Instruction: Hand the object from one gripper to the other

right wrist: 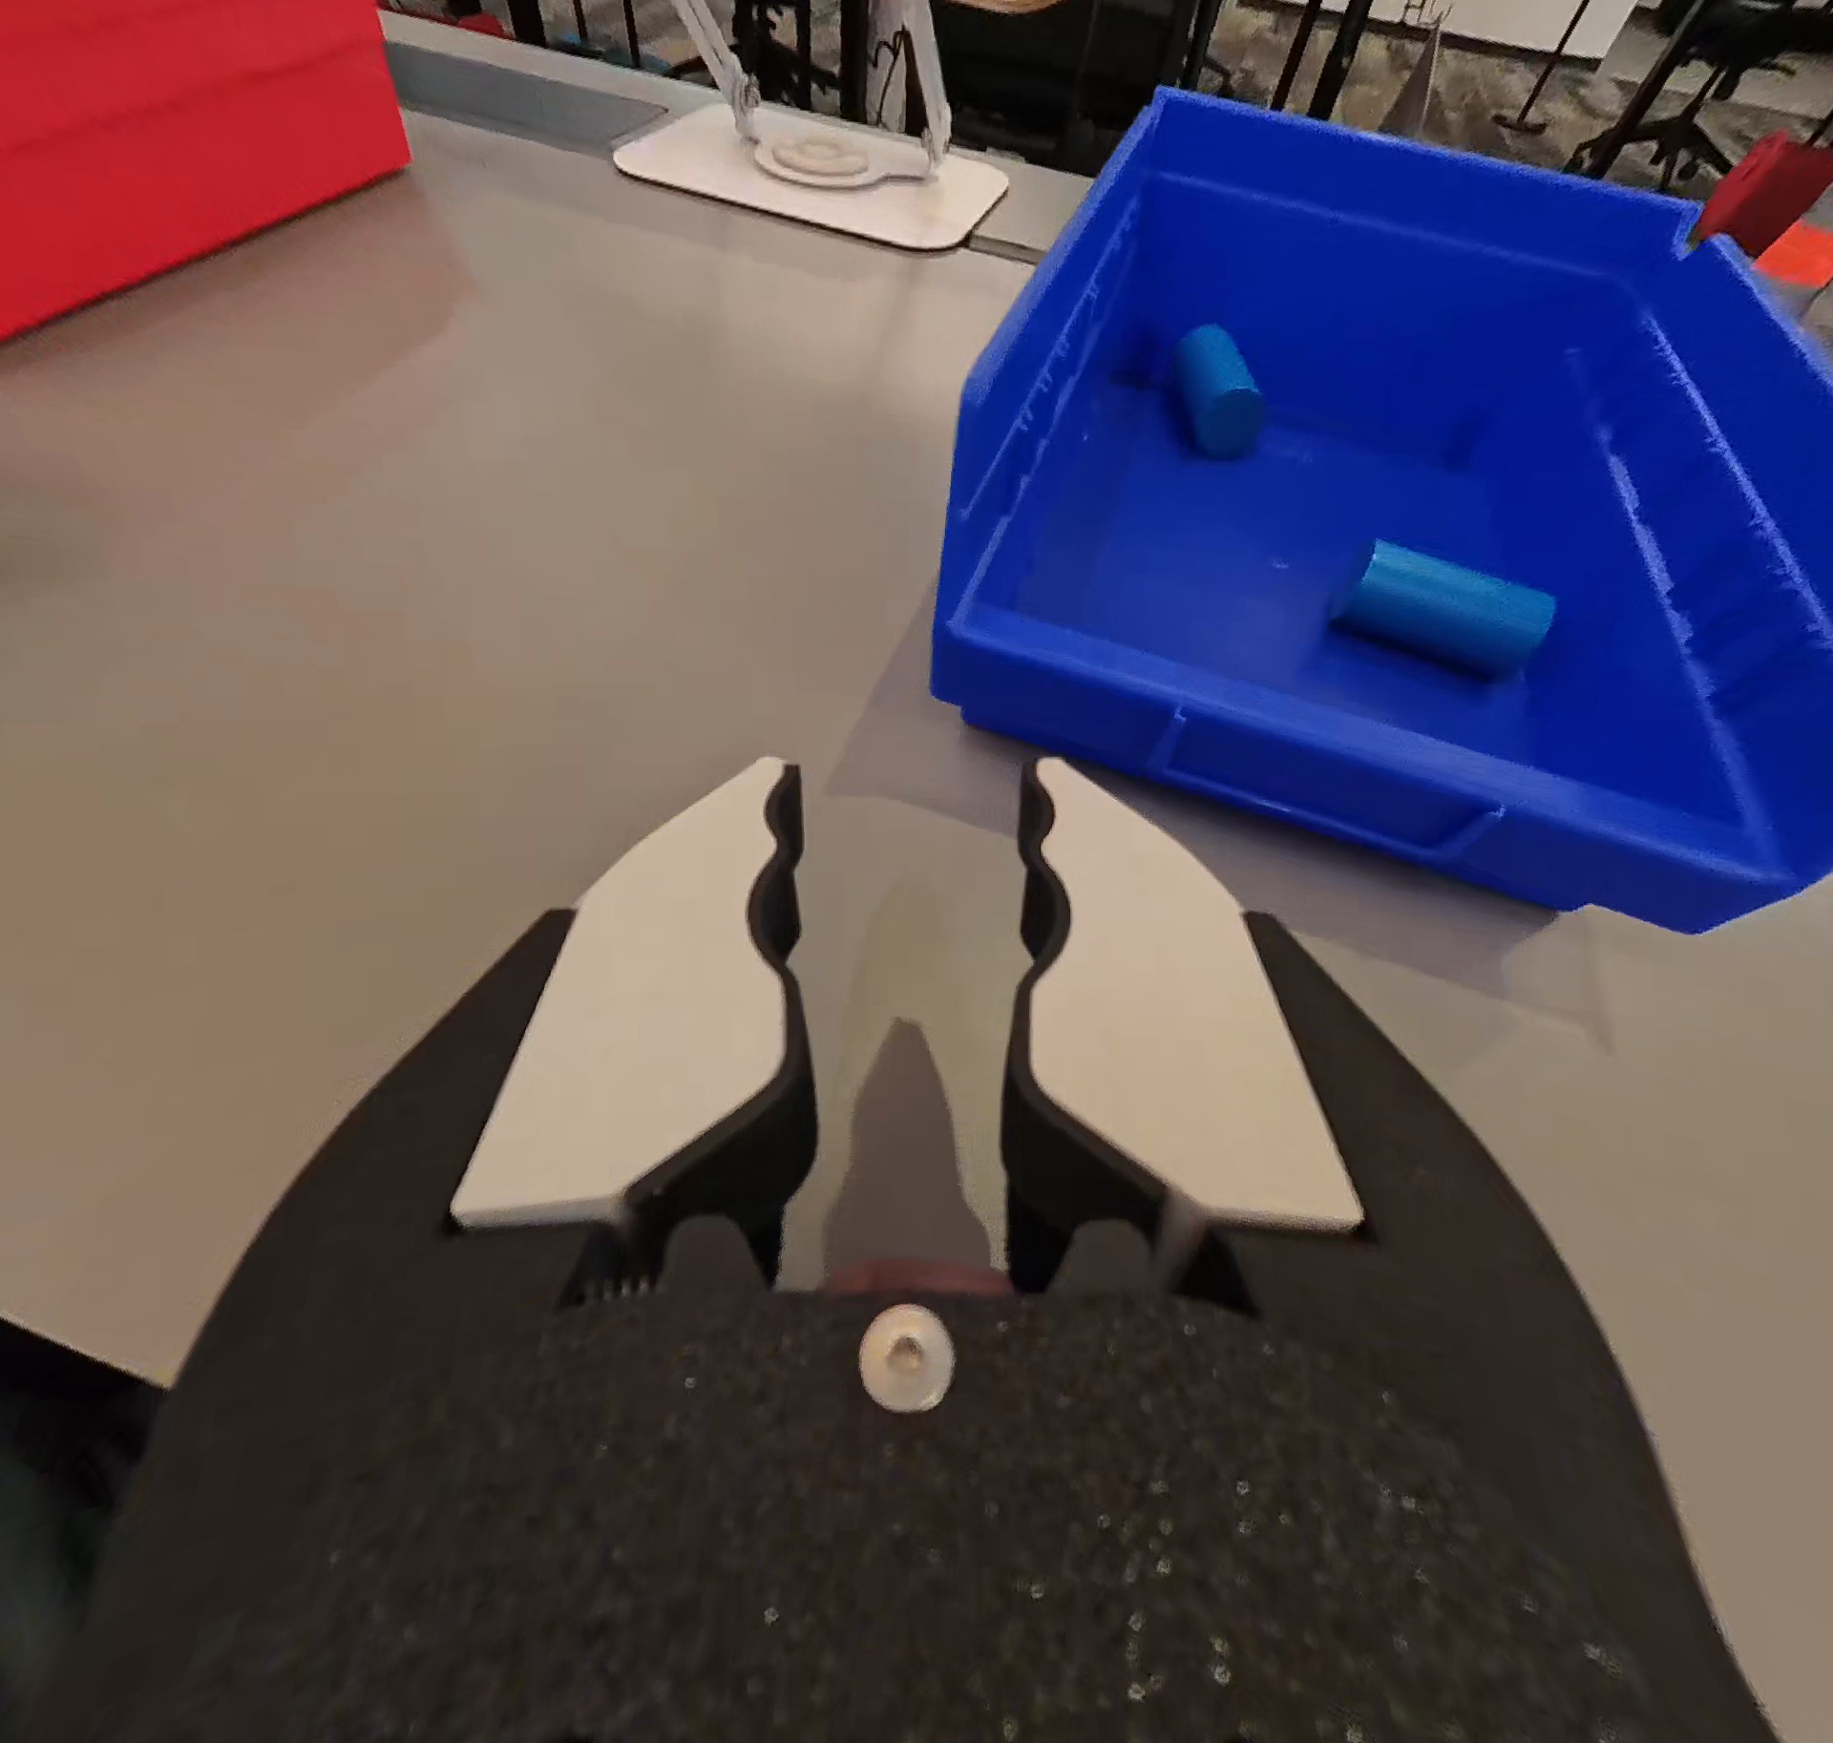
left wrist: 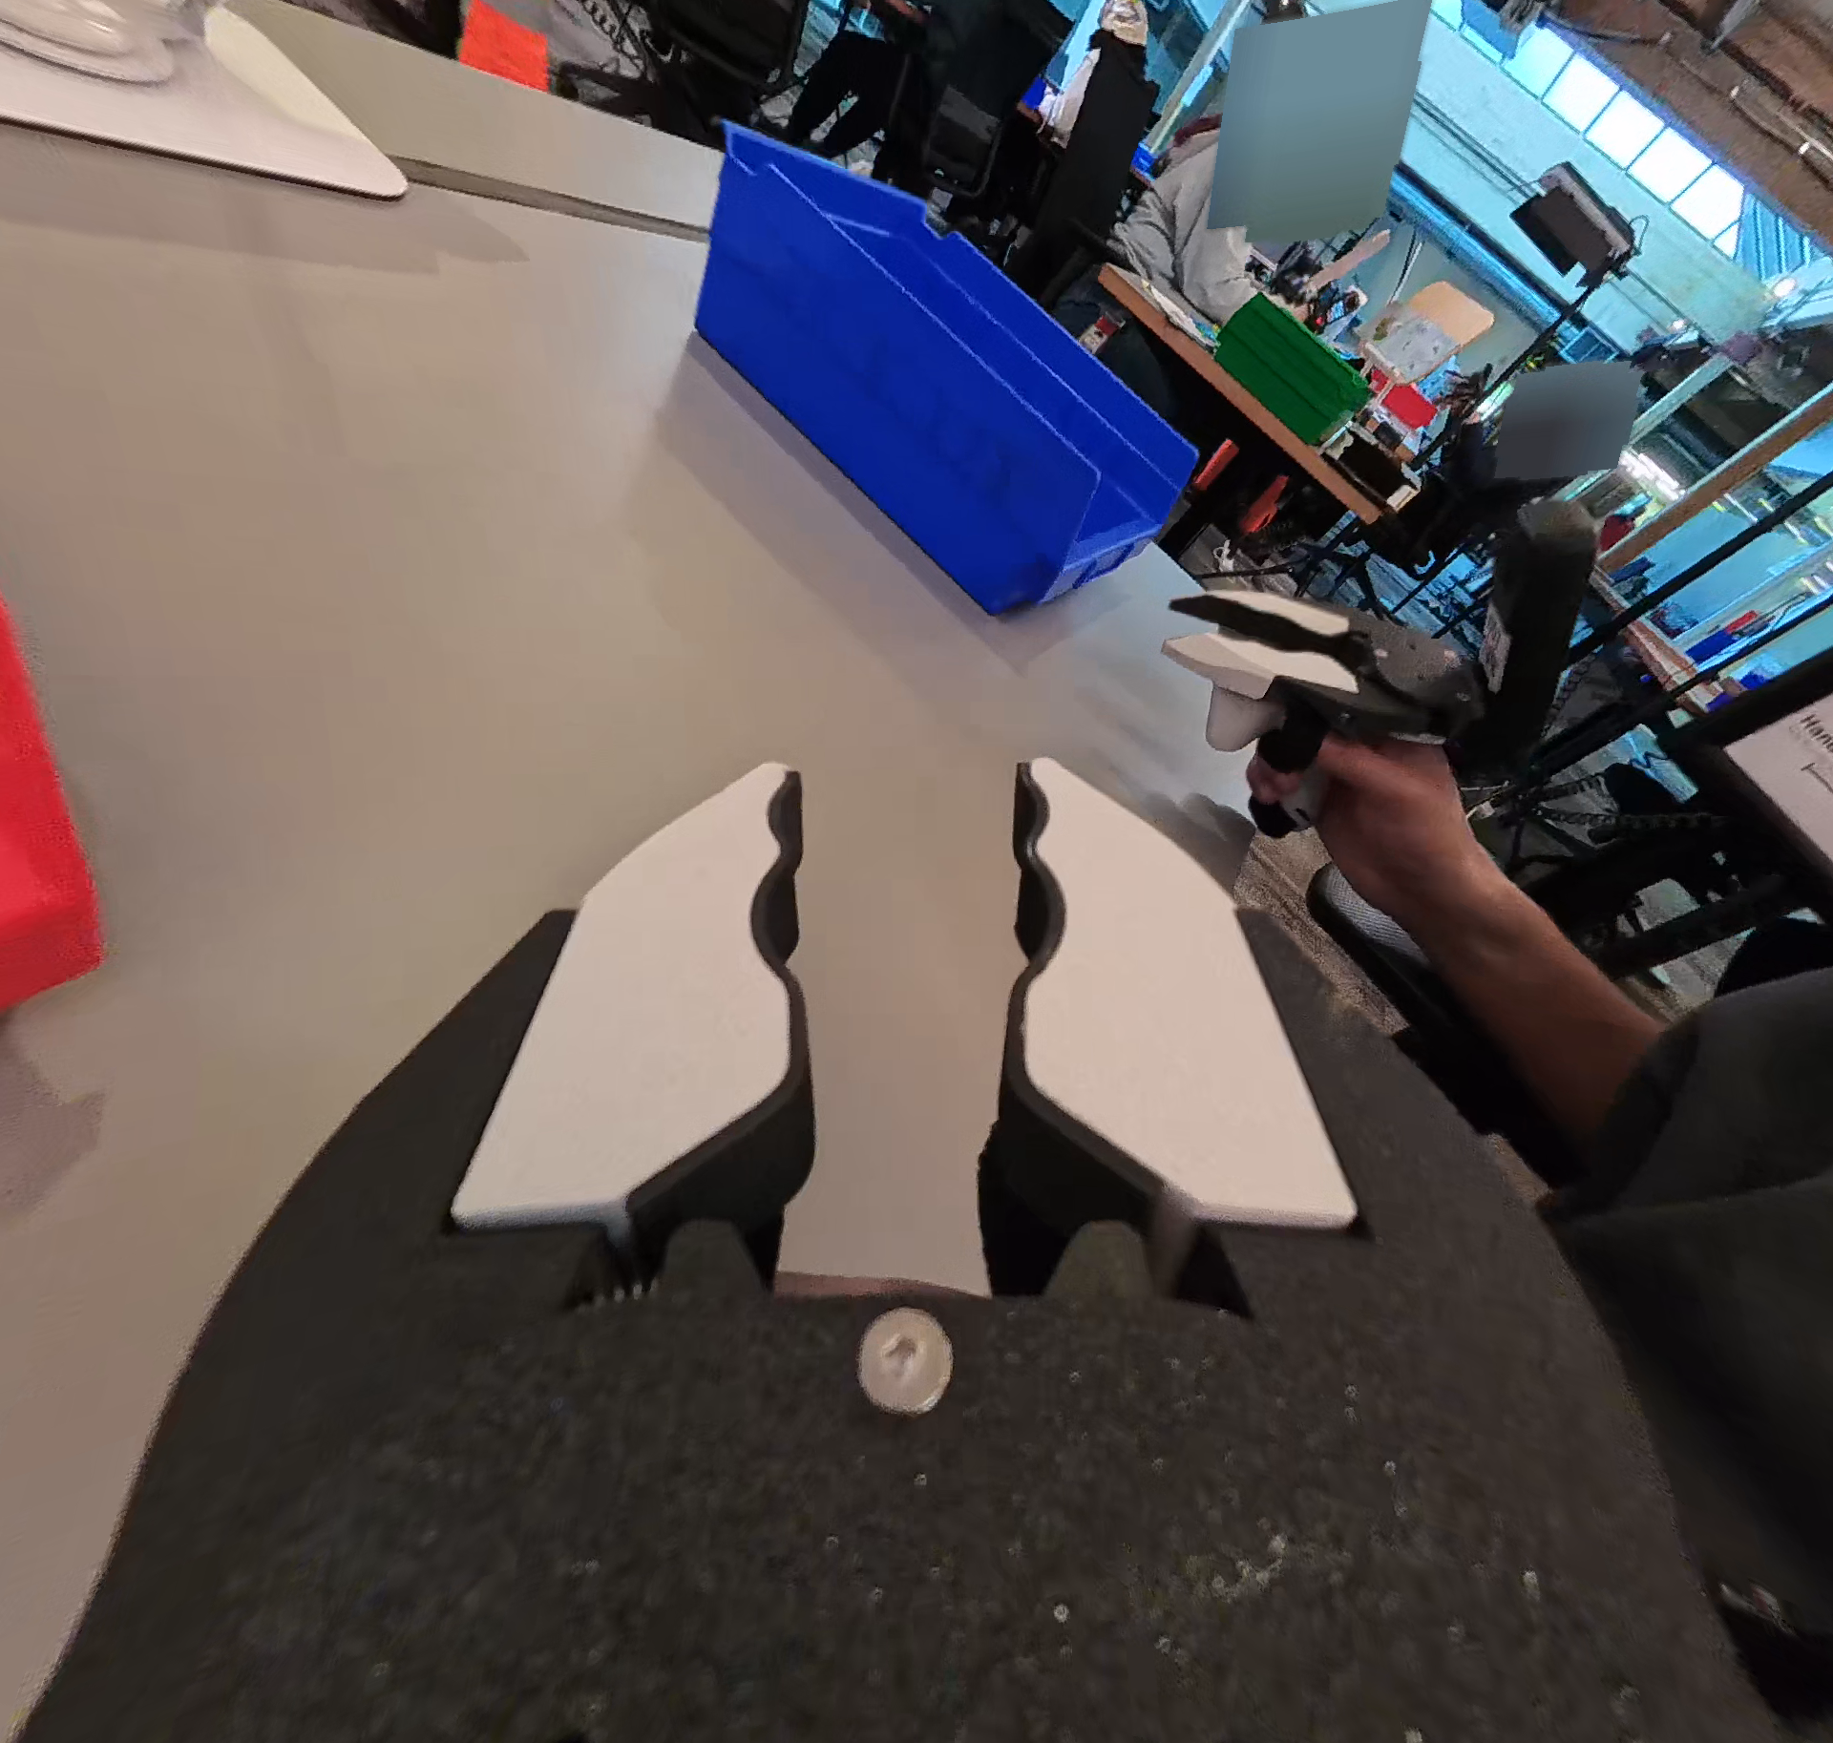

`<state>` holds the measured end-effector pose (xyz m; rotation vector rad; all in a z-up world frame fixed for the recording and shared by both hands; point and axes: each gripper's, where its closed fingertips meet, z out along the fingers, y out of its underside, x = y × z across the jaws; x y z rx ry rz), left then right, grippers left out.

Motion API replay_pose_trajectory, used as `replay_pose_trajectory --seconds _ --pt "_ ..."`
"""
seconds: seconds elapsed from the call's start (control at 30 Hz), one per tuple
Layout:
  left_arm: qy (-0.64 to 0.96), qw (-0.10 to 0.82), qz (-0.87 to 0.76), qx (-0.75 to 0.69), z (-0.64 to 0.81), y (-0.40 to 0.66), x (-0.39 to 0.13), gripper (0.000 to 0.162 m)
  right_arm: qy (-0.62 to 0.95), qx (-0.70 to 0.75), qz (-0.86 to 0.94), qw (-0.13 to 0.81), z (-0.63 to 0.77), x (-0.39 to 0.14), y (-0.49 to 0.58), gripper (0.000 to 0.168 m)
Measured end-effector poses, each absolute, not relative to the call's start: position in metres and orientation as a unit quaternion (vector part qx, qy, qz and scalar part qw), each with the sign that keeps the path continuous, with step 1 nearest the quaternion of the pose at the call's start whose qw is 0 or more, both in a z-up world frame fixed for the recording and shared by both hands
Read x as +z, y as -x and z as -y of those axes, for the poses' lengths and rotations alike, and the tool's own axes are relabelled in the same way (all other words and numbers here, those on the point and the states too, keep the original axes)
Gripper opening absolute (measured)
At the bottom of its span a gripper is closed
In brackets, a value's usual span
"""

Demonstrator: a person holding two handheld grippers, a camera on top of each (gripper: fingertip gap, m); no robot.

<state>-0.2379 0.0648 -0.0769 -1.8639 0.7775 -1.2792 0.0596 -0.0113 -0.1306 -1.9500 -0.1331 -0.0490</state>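
Hovering over the smooth grey table (left wrist: 397, 604), the left gripper (left wrist: 905, 793) has its two fingers parted with a clear gap between them, and nothing sits in that gap, just bare tabletop showing through. The fingers are flat white plates with wavy black rubbery inner edges, set in a rough, speckled black body with a shiny screw head in the middle. Over on the right wrist view, the right gripper (right wrist: 905, 783) looks the same: fingers spread apart, empty, its dark pointed shadow lying on the table between them. Just ahead and to the right of it stands the blue bin (right wrist: 1240, 783), hard glossy plastic with ribbed, sloping walls and a low front lip. Inside it lie two short blue cylinders, both on their sides and well apart: the far cylinder (right wrist: 1218, 403) near the back left corner, the near cylinder (right wrist: 1443, 607) closer to the front, flat round ends showing. In the left wrist view the bin shows only its outer wall, and beside the table's edge a hand (left wrist: 1359, 823) holds the right gripper in the air. A red box (right wrist: 179, 99) sits at the far left, and a white lamp base (right wrist: 813, 173), flat with rounded corners, rests behind.
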Motion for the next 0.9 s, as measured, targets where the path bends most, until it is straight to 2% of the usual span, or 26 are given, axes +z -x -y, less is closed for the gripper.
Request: replay_pose_trajectory --seconds 0.17,0.33,0.47,0.6,0.8,0.9 --pt "0.8 0.328 -0.315 -0.391 -0.108 0.291 -0.059 0.04 0.831 0.019 0.042 0.554 0.011 -0.136 -0.057 0.042" --pt "0.893 0.289 -0.242 -0.246 -0.185 0.334 -0.062 0.043 0.84 0.048 0.042 0.538 0.011 -0.142 -0.053 0.042" --pt "0.935 0.198 -0.213 -0.205 -0.216 0.324 -0.095 0.039 0.844 0.055 0.047 0.532 0.012 -0.142 -0.049 0.042" --pt "0.96 0.147 -0.213 -0.111 -0.238 0.333 -0.129 0.039 0.841 0.053 0.058 0.535 0.014 -0.14 -0.043 0.042" --pt "0.97 0.087 -0.207 -0.094 -0.24 0.324 -0.154 0.039 0.848 0.052 0.066 0.523 0.015 -0.147 -0.042 0.043" --pt "0.974 0.066 -0.19 -0.103 -0.239 0.321 -0.163 0.03 0.852 0.053 0.065 0.517 0.016 -0.149 -0.042 0.043"
